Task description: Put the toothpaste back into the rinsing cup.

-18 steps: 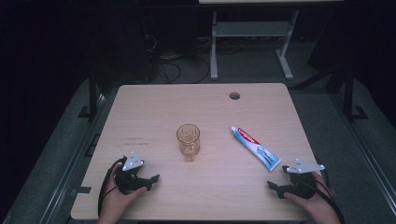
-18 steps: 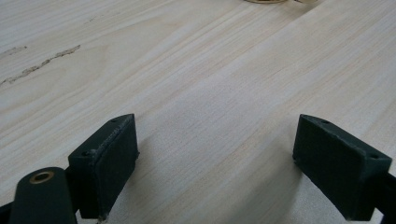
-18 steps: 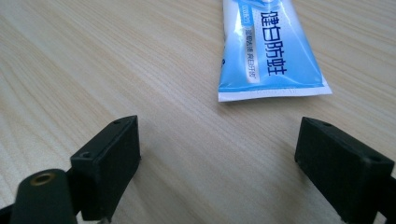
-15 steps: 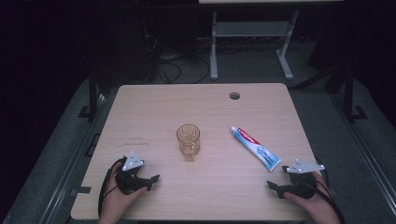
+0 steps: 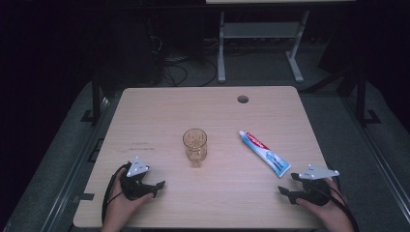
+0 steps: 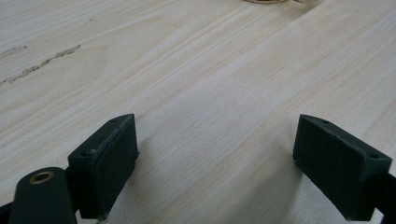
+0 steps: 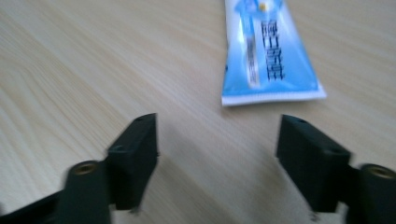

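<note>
Progress: nothing is gripped yet; the approach remains. The toothpaste tube lies flat just right of the glass; the right gripper, nearer the person than the glass, has jaws wide and empty, the tube's crimped end just ahead; the left gripper likewise gapes empty. In the right gripper view the tube's cap end is cut off.

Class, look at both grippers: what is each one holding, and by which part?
Nothing is held. The left gripper and right gripper both stand open over bare table; the toothpaste tube lies untouched ahead.
</note>
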A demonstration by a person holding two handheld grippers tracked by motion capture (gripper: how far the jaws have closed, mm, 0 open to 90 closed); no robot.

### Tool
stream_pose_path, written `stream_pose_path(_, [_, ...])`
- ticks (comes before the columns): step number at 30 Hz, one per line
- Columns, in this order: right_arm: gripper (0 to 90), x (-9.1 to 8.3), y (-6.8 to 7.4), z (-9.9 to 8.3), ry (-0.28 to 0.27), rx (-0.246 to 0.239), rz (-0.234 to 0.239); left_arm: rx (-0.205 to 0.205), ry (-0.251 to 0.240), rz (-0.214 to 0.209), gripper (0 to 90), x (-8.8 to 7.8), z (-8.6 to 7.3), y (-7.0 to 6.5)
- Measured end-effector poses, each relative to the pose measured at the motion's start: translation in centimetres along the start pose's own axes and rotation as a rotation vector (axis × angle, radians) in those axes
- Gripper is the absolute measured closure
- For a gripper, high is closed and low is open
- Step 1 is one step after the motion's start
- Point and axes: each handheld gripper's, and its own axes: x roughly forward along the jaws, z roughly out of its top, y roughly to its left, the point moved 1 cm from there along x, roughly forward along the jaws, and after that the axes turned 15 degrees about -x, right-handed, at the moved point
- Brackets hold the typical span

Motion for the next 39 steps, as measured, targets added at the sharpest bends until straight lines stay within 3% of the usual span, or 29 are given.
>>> stream_pose_path(1, [31.8, 0.0, 0.0, 0.0, 0.0, 0.0, 0.0, 0.0, 0.0, 0.0, 13.1, 0.0, 0.0, 0.0])
stream_pose_path(2, [39.3, -0.5, 0.0, 0.4, -0.032, 0.016, 0.01, 0.0, 0.0, 0.0, 13.1, 0.0, 0.0, 0.0])
stream_pose_path(5, [46.3, -0.8, 0.0, 0.7, -0.057, 0.024, 0.015, 0.0, -0.001, -0.001, 13.1, 0.0, 0.0, 0.0])
stream_pose_path(6, [55.5, -0.9, 0.0, 1.0, -0.07, 0.039, 0.023, 0.0, 0.0, 0.0, 13.0, 0.0, 0.0, 0.0])
stream_pose_path(8, [64.3, -0.9, 0.0, 1.2, -0.075, 0.055, 0.036, 0.0, 0.0, 0.0, 13.1, 0.0, 0.0, 0.0])
stream_pose_path(9, [64.3, -0.9, 0.0, 1.2, -0.075, 0.055, 0.036, 0.0, 0.0, 0.0, 13.1, 0.0, 0.0, 0.0])
stream_pose_path(10, [74.5, -0.8, 0.0, 1.6, -0.08, 0.066, 0.043, -0.001, -0.001, 0.0, 13.1, 0.0, 0.0, 0.0])
stream_pose_path(14, [88.8, -0.4, -0.1, 2.5, -0.089, 0.058, 0.051, -0.001, 0.0, 0.0, 13.1, 0.0, 0.0, 0.0])
stream_pose_path(27, [90.0, 2.8, -0.7, 5.0, -0.046, 0.039, 0.051, 0.002, 0.002, 0.001, 13.2, 0.0, 0.0, 0.0])
stream_pose_path(39, [90.0, 4.4, -1.4, 4.6, 0.007, 0.054, 0.04, 0.0, 0.001, 0.002, 13.4, -0.1, -0.1, 0.0])
